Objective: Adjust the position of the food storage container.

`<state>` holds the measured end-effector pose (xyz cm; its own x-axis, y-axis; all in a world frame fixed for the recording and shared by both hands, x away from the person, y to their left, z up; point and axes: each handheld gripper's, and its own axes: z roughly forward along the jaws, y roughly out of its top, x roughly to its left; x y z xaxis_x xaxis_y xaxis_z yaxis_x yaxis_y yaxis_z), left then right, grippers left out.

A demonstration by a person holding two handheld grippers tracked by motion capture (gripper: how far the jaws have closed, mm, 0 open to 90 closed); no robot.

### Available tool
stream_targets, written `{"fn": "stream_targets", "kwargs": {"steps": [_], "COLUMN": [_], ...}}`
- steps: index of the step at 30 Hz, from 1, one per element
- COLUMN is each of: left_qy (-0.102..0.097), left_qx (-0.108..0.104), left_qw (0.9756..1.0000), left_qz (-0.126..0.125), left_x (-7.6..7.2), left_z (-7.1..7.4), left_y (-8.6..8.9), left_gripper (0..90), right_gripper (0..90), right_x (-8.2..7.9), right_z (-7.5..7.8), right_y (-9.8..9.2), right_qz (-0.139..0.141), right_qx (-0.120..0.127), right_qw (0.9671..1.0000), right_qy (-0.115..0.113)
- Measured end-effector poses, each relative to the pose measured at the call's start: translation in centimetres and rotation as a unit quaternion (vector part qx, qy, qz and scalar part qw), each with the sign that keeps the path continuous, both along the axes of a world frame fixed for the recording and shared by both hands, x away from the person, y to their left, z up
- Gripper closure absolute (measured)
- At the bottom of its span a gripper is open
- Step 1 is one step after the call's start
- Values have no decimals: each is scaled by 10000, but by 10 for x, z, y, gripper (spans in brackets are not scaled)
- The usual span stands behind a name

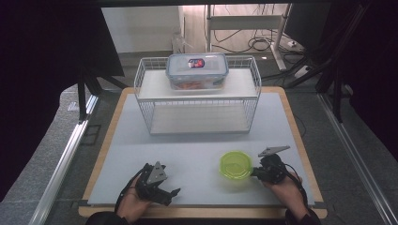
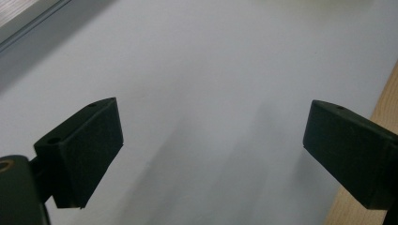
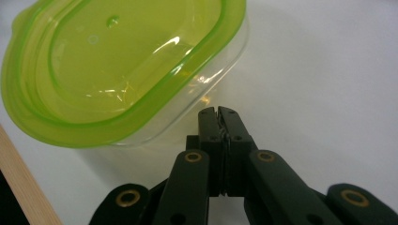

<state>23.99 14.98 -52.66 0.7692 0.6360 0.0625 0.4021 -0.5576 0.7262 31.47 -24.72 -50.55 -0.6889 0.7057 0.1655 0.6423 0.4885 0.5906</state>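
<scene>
The right gripper [image 1: 255,171] is sitting low at the near right of the grey mat [image 1: 197,145], its jaws clenched tight together with nothing between them, tips resting just beside the wall of the green-lidded tub [image 1: 235,165]. In the right gripper view that tub [image 3: 126,70] is looming right ahead of the pinched tips, lid on, clear body underneath; whether the tips are touching it I cannot tell. The left gripper [image 1: 172,193] is hovering at the near left edge, jaws spread wide over bare mat [image 2: 202,84], gripping nothing. The two are sitting well apart. Farther back, a white wire rack [image 1: 197,96] is standing across the mat, and a clear box with a blue-rimmed lid [image 1: 197,70] is resting on its upper shelf. The lower shelf is lying open toward us.
</scene>
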Motion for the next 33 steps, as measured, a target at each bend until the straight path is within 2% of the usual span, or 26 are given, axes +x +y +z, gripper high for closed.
{"fn": "stream_targets", "kwargs": {"steps": [17,27,33], "left_qy": [23,22,24], "left_qx": [20,26,22], "left_qw": [10000,10000,10000], "left_qz": [-18,-30,-31], "left_x": [0,0,0], "left_z": [-1,-1,-1], "left_y": [0,0,0], "left_gripper": [51,51,50], "right_gripper": [894,894,890], "right_x": [16,26,27], "right_z": [-3,-7,-9], "right_y": [51,85,92], "right_qz": [344,605,690], "right_qx": [132,72,-23], "right_qw": [9993,9981,9976], "right_qy": [-26,-93,-106]}}
